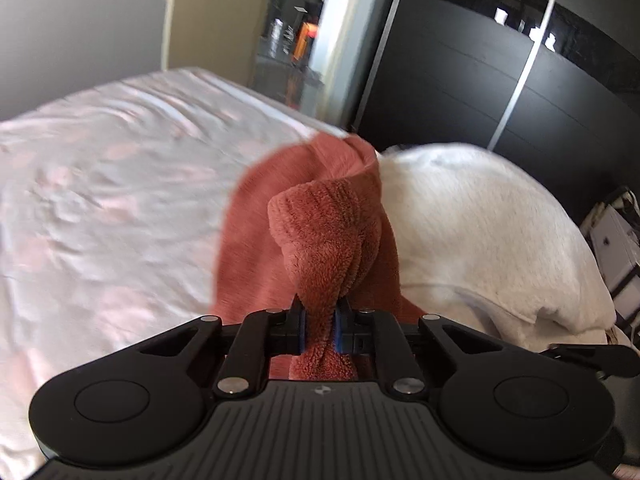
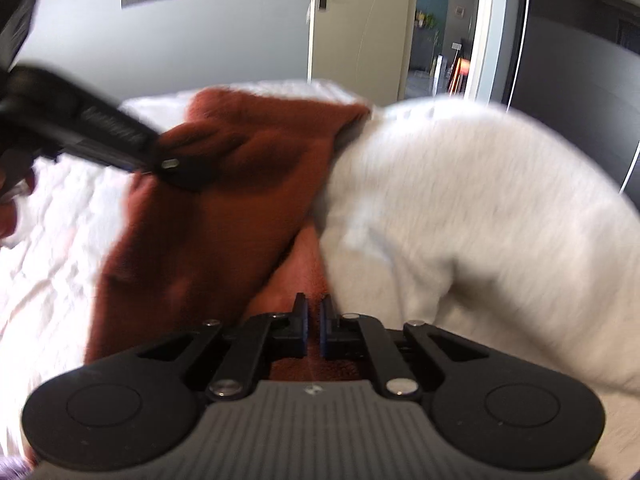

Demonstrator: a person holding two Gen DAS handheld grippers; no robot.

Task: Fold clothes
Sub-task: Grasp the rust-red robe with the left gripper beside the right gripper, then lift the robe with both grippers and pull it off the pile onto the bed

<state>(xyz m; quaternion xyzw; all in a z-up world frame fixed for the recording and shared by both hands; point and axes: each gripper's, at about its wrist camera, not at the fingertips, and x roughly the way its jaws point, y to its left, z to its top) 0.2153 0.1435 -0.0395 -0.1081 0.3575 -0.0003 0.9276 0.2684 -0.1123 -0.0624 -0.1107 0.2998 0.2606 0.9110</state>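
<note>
Pink-white sheet covers the bed [image 1: 100,200], filling the left half of my left wrist view, rumpled and blurred. At the centre of that frame my left tongs [image 1: 319,326] are clamped on a bunched fold of the rust-red fleece garment [image 1: 320,232], the blue pads pressing the pile from both sides; the cloth rises above the tips in a thick rolled hump. Right of it lies a white fleece garment [image 1: 480,232], touching the red one along its edge. Across the upper right stands a dark wardrobe [image 1: 540,80], and between it and the pale door [image 1: 216,12] at upper left an open doorway shows.

In my right wrist view, my left tongs [image 2: 160,164] enter from the upper left, buried in the red garment [image 2: 208,220], which hangs down the left-centre of the frame over the bed [image 2: 48,240]. At bottom centre my right tongs [image 2: 314,330] stand nearly together, a thin strip of the red fleece caught between the pads. The white garment [image 2: 480,220] fills the right side, lying against the red one.
</note>
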